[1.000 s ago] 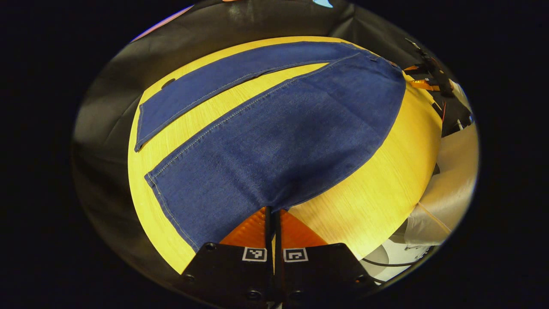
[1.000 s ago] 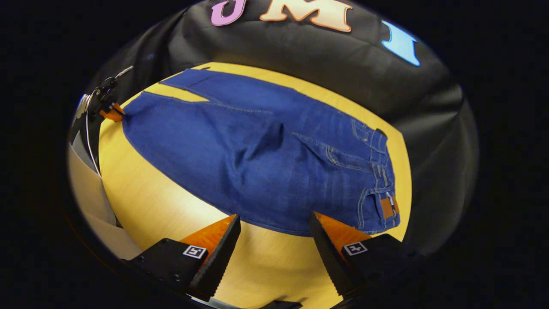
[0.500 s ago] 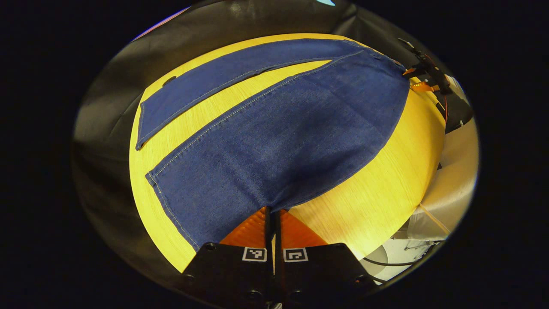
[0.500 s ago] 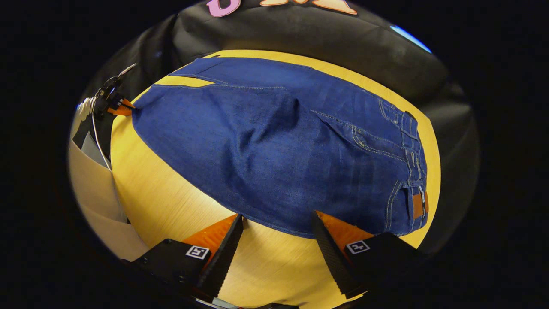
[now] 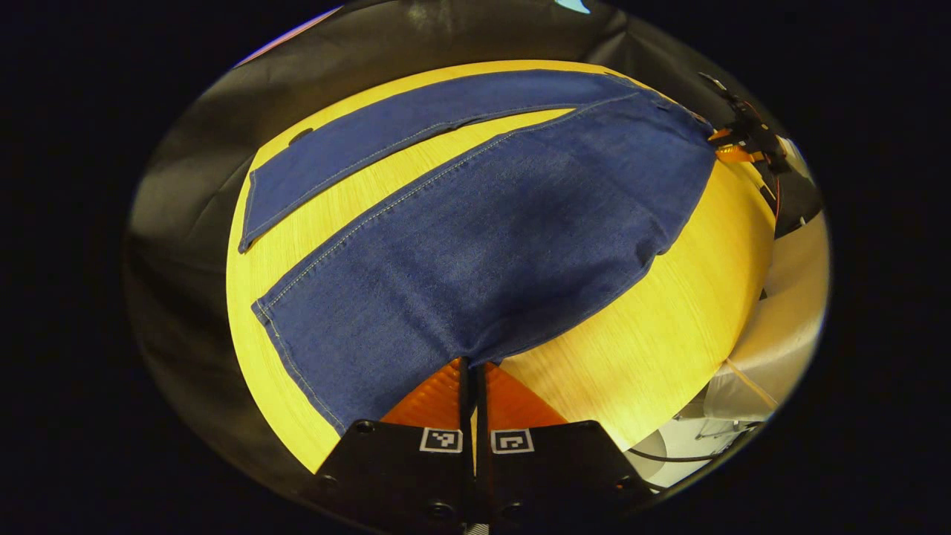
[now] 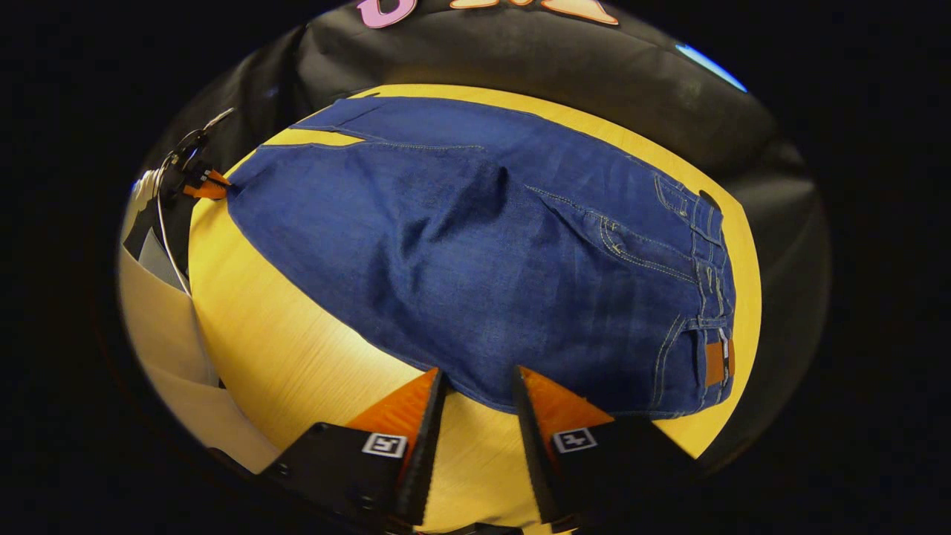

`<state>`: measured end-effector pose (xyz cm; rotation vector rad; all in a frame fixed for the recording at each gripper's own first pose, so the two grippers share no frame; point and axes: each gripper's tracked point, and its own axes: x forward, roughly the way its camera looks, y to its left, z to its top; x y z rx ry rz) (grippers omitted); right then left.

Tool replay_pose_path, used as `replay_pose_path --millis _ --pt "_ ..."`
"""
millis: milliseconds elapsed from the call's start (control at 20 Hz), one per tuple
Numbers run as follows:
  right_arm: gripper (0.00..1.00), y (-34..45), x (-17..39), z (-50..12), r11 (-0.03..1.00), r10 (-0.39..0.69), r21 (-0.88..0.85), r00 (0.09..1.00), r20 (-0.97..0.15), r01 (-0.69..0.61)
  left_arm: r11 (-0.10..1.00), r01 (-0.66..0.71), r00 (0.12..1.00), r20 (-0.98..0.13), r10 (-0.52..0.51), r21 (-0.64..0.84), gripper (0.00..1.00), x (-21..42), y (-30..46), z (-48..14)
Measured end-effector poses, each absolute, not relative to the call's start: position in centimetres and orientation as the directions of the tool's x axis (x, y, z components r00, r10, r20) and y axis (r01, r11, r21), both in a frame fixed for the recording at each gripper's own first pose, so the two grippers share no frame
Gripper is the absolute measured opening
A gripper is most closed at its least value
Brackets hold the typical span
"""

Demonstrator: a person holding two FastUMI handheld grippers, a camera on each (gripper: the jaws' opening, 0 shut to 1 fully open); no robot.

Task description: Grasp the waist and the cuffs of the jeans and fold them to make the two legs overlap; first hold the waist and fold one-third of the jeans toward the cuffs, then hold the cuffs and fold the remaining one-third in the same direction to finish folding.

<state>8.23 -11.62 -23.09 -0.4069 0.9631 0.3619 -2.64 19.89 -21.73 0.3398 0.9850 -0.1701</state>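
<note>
jeans (image 5: 475,245): dark blue denim, fine twill weave, pale contrast stitching along the seams and hems. laid flat on the surface (image 5: 661,334), legs spread in a narrow v with a wedge of bare surface between them. in the left gripper view the near leg is broad and runs up from the bottom of the view; the far leg (image 5: 416,130) is a thinner band behind it, its cuff end squared off at the left. in the right gripper view the seat and waist lie to the right, with curved pocket stitching, belt loops along the waistband and a small tan patch (image 6: 717,362) at the waist; any writing on it is too small to read. a soft ridge of slack cloth stands near the crotch.

surface: yellow-tan wood-grain laminate, smooth.

left gripper (image 5: 472,371): fingers clenched on the near leg's cuff corner at its near edge, ribbed pads pressed close with only a thin slit between them. two small square black-and-white markers on its body.

right gripper (image 6: 475,386): fingers parted, serrated inner edges, tips at the near edge of the jeans on either side of the hem, some way left of the waist; whether they touch the cloth cannot be told. one square marker on each finger mount.
</note>
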Motion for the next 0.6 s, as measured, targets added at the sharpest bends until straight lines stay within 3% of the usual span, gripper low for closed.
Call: replay_pose_path --millis 100,150,450,600 --pt "0.32 -11.66 8.71 -22.86 0.861 0.101 -0.191 0.527 -0.844 -0.471 0.939 0.282 0.552 -0.834 0.008 0.196 0.00 -2.59 19.89 -21.85" --pt "0.10 -11.75 8.93 -22.54 0.863 0.090 -0.201 0.533 -0.841 -0.464 0.941 0.277 0.555 -0.832 0.009 0.195 0.00 -2.62 19.97 -21.85" --pt "0.03 -11.62 8.98 -22.69 0.878 0.064 -0.240 0.598 -0.799 -0.414 0.950 0.239 0.603 -0.798 0.019 0.203 0.00 -2.33 19.92 -21.76" --pt "0.03 -11.76 8.59 -22.76 0.922 0.012 -0.229 0.611 -0.791 -0.314 0.972 0.155 0.646 -0.763 0.034 0.174 0.00 -2.07 19.98 -21.59"
